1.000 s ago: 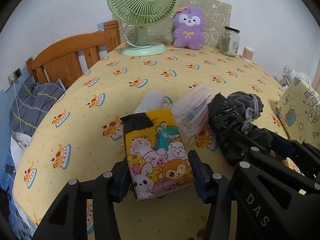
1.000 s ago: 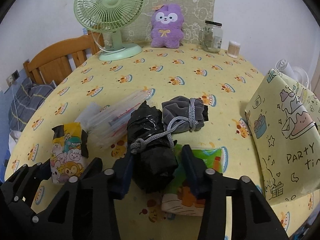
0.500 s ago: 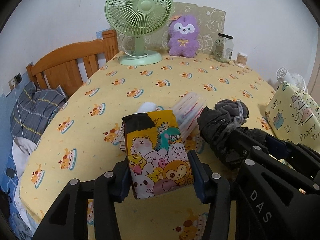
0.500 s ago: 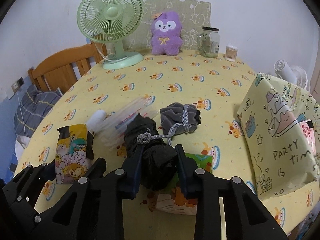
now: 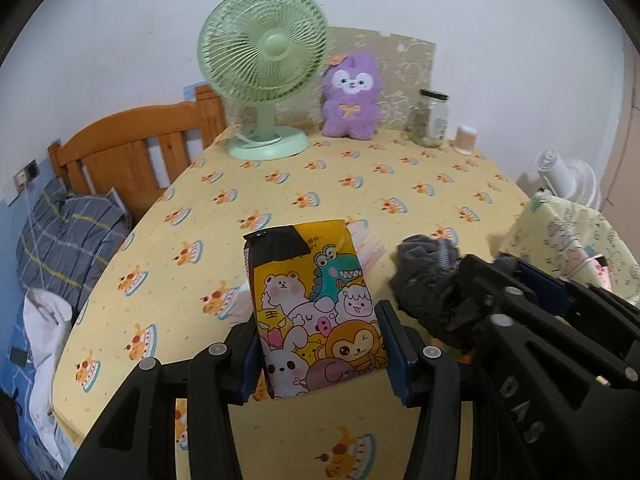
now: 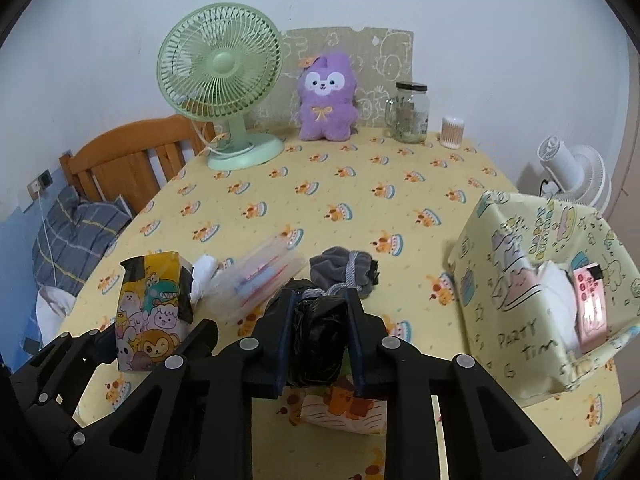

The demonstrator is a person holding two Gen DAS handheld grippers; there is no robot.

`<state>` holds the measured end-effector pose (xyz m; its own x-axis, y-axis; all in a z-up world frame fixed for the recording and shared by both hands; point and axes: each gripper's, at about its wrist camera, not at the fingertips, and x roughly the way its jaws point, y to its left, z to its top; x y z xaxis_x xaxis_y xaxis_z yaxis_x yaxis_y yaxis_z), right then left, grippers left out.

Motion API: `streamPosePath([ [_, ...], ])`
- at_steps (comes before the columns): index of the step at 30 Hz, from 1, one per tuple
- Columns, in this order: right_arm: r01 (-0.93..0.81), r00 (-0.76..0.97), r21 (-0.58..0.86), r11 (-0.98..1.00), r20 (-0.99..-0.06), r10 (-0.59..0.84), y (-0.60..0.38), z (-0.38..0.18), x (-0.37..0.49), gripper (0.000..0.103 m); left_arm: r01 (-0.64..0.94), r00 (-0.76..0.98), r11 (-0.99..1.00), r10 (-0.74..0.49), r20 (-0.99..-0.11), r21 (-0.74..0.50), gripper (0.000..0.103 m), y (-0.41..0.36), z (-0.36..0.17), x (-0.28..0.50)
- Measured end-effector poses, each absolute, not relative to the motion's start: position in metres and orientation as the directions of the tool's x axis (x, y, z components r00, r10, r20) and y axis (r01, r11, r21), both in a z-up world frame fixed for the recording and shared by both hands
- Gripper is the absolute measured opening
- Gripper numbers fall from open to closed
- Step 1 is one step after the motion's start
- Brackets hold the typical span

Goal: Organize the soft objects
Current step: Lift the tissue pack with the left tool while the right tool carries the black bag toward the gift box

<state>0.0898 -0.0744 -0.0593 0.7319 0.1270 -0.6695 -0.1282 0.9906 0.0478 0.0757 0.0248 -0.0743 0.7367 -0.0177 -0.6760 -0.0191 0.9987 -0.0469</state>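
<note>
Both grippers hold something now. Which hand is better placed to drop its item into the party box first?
Right. The right gripper, clamped on the black bundle, is nearer the party box than the left gripper.

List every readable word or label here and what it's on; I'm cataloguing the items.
"PARTY Tim": hand-lettered on the cartoon-print storage box, rest cut off.
"DAS": moulded on the right claw's body, seen from the left wrist.
Tissue pack: small print beside the black tape, unreadable.
Glass jar label: too blurred.

fans 2 (image 6: 218,76) | plush 1 (image 6: 327,98) | jar 1 (image 6: 410,114) | tongs 2 (image 6: 320,320)
</note>
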Motion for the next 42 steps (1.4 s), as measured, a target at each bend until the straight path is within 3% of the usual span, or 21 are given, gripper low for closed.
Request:
streamPosePath([
  [42, -0.084, 0.83, 0.056, 0.995, -0.548, 0.101, -0.123, 0.024, 0.083, 0.025, 0.051, 0.823, 0.998, -0.064, -0.564, -0.038, 0.052, -0.026, 0.005, 0.077],
])
